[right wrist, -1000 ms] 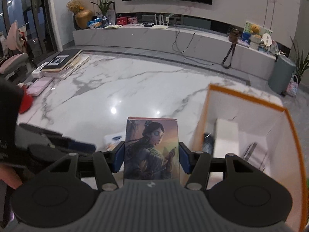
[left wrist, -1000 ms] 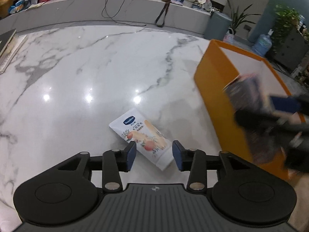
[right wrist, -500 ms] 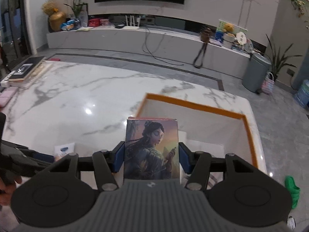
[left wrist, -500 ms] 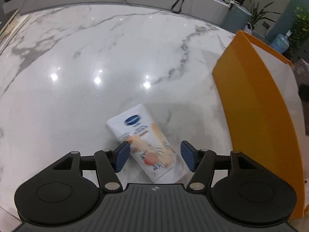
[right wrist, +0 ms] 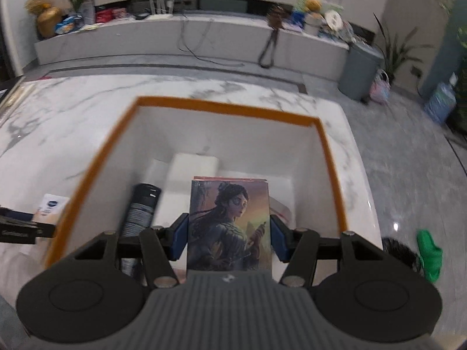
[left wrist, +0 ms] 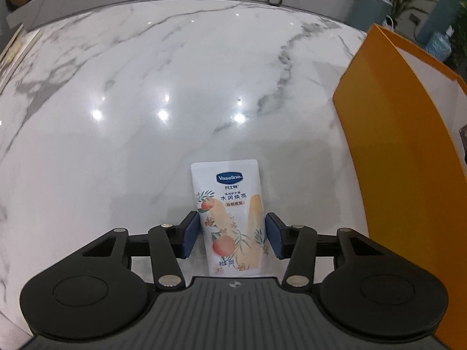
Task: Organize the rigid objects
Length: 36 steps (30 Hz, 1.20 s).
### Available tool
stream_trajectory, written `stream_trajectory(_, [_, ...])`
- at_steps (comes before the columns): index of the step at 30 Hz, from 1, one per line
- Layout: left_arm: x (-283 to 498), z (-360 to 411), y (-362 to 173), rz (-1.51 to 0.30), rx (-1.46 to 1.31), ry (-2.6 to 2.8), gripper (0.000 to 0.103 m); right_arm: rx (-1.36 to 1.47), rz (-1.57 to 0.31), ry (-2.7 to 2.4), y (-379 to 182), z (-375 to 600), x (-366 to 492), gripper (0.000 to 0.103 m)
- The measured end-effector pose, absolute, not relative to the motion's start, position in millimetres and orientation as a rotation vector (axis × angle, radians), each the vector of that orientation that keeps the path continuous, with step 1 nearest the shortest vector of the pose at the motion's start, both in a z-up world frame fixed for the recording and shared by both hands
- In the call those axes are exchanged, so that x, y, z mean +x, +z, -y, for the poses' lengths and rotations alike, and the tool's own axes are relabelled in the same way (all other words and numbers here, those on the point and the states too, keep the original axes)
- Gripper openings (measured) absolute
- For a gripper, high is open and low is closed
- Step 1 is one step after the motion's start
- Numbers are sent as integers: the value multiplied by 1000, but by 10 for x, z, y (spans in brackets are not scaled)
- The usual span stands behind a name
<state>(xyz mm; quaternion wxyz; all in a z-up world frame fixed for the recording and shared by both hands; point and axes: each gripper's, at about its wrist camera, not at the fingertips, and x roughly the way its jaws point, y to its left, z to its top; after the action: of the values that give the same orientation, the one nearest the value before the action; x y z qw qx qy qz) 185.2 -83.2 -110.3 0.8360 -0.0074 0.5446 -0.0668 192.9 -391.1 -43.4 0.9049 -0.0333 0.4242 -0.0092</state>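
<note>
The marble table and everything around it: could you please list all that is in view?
Marble table: one, white, grey veins.
Orange box: one, white inside, on table.
Vaseline tube: one, white, flat on table, between left jaws.
Picture card box: one, portrait art, over orange box.
Dark can: one, in box.
White boxes: several, in box.
Bin: one, grey, on floor.
Left gripper: black, jaws closing.
Right gripper: black, clamping card box.

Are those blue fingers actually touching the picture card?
Touching. In the right wrist view, both blue fingers press the picture card at its side edges, no gap showing.
</note>
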Motion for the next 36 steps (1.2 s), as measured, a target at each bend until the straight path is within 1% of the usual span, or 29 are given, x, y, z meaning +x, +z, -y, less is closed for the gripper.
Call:
stream_trajectory(4, [1890,903,-1073,-1148,45,-177,55,-60,-899,-39,-510,4030,2046,57])
stream_trajectory(11, [1887,891,-950,-1110,54,-218,55,-82,-907,-21,-609,4007,2206,57])
stream_trajectory(20, [1842,955,-712,-1016,69,-284,54,-77,-913,-5,-672,3946,2357,57])
stream_trajectory(24, [1887,1040,-628,-982,82,-313,53,-58,-912,-9,-671,3953,2447,57])
stream_trajectory(25, [1899,1061,-609,-973,86,-318,43,-57,-912,-12,-676,3950,2472,57])
stream_trajectory(26, [1904,1076,-591,-964,86,-334,4,-54,-914,-16,-689,3942,2491,57])
stream_trajectory(28, [1932,1120,-556,-964,101,-350,0,-43,-922,-23,-709,3942,2534,57])
stream_trajectory(32, [1966,1147,-547,-960,119,-363,0,-31,-942,-35,-763,3951,2576,58])
stream_trajectory(33, [1961,1140,-553,-953,124,-361,1,-31,-942,-32,-767,3954,2571,57])
stream_trajectory(36, [1986,1167,-577,-923,156,-390,9,-45,-902,-23,-697,3925,2526,57])
